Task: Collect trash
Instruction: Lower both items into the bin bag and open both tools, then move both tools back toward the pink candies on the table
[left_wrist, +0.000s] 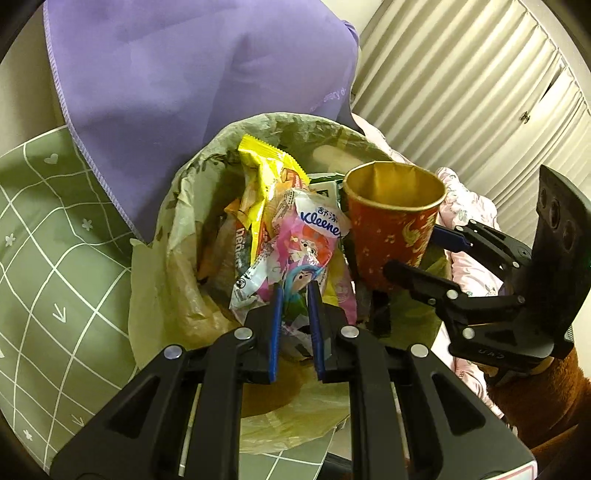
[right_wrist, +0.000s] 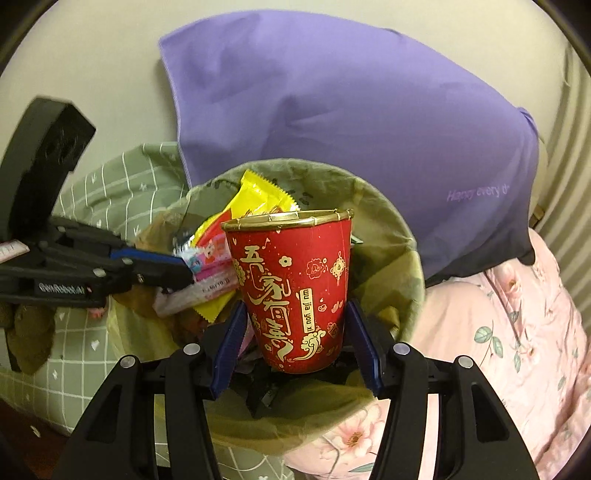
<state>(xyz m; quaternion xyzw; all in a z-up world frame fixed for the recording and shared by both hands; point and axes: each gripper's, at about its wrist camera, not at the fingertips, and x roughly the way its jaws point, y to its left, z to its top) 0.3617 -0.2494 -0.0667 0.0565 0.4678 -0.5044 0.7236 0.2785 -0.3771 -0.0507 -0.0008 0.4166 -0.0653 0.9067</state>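
Note:
A bin lined with an olive bag (left_wrist: 177, 206) (right_wrist: 391, 229) holds several wrappers, among them a yellow snack wrapper (left_wrist: 258, 166) (right_wrist: 255, 192). My left gripper (left_wrist: 295, 291) (right_wrist: 184, 269) is shut on a pink Kleenex tissue pack (left_wrist: 306, 236) (right_wrist: 207, 262) over the bin. My right gripper (right_wrist: 295, 310) (left_wrist: 421, 247) stands around a red paper cup with gold print (right_wrist: 291, 288) (left_wrist: 391, 225) upright over the bin; the blue pads sit at the cup's lower sides with small gaps showing.
A purple cloth (left_wrist: 192, 74) (right_wrist: 351, 125) hangs behind the bin. A green checked blanket (left_wrist: 55, 229) (right_wrist: 110, 184) lies at the left, a pink floral quilt (right_wrist: 498, 332) (left_wrist: 465, 206) at the right. White blinds (left_wrist: 461, 74) are far right.

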